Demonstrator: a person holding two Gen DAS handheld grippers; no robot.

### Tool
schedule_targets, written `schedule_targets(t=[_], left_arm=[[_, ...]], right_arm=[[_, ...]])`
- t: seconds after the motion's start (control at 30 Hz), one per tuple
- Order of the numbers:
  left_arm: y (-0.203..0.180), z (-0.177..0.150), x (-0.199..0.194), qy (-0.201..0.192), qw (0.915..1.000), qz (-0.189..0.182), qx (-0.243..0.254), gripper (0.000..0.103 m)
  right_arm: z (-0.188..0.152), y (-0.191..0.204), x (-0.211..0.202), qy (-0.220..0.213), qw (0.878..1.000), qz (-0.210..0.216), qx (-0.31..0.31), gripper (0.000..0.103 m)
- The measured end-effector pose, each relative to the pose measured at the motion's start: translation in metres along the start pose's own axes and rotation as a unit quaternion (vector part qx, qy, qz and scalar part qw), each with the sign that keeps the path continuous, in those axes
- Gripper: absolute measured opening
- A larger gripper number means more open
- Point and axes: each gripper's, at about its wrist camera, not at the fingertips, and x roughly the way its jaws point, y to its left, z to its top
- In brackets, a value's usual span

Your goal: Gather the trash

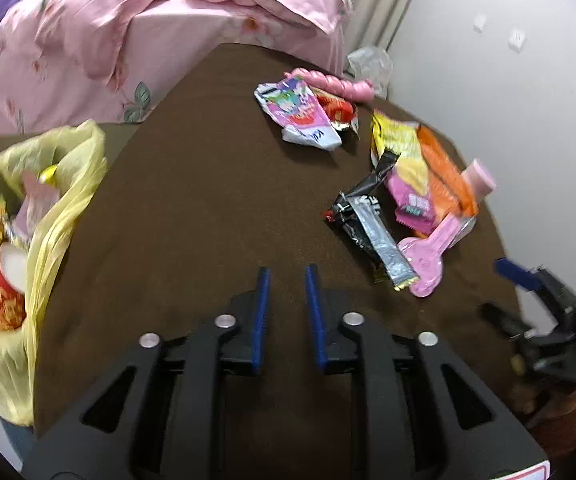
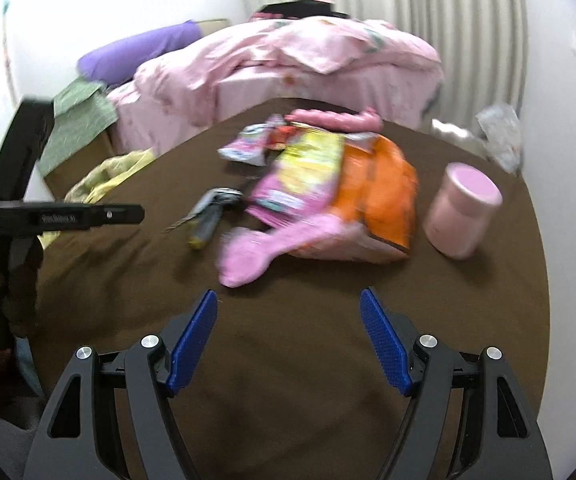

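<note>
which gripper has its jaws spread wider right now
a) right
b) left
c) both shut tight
a: the right gripper shows a broad gap between its blue pads over the brown table, while the left gripper has only a narrow gap; neither holds anything.

My left camera looks forward and down across the brown table (image 1: 208, 200), bed (image 1: 148, 20) at twelve o'clock. My right camera faces likewise, nearer the wrappers (image 2: 328, 184); both share the table and the bed.
</note>
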Motion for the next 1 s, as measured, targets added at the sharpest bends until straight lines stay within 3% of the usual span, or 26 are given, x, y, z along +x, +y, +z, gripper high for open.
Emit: schedule_targets(t=[0.07,0.17,0.3,0.33,0.37,0.53,0.67,0.8,1.0], left_arm=[[0.003,-0.001,-0.008,-0.013,0.9999,-0.007,-0.006,0.039],[0.003,-0.002,-0.015,-0.025,0.9995,-0.017,-0.001,0.047],[0.005,-0.005,-0.018,-0.032,0.9992,-0.022,-0.005,0.052],[0.006,-0.006,-0.017,-0.031,0.9992,-0.023,-0.007,0.053],[0.006,-0.007,-0.017,-0.03,0.9993,-0.023,-0.007,0.053],[0.005,-0.007,-0.014,-0.035,0.9987,-0.037,0.0,0.06],[-0.008,0.005,0.001,-0.032,0.9959,-0.082,0.02,0.06],[-0.026,0.024,0.024,-0.027,0.9967,-0.052,0.056,0.06],[-0.044,0.042,0.066,0.018,0.9966,-0.03,0.075,0.058]], right_arm=[[0.006,0.012,0.006,-0.002,1.0,0.005,-0.026,0.055],[0.016,0.027,0.02,0.0,0.998,0.015,-0.061,0.051],[0.022,0.045,0.046,0.021,0.993,-0.014,-0.114,0.051],[0.022,0.044,0.055,0.035,0.993,-0.016,-0.113,0.047],[0.022,0.044,0.056,0.038,0.993,-0.018,-0.11,0.033],[0.012,0.036,0.038,0.04,0.995,-0.005,-0.091,0.03],[-0.004,0.025,0.018,0.043,0.996,0.001,-0.076,0.03],[-0.02,0.014,-0.002,0.037,0.997,-0.008,-0.066,0.03],[-0.043,0.01,-0.017,0.049,0.995,-0.019,-0.084,0.03]])
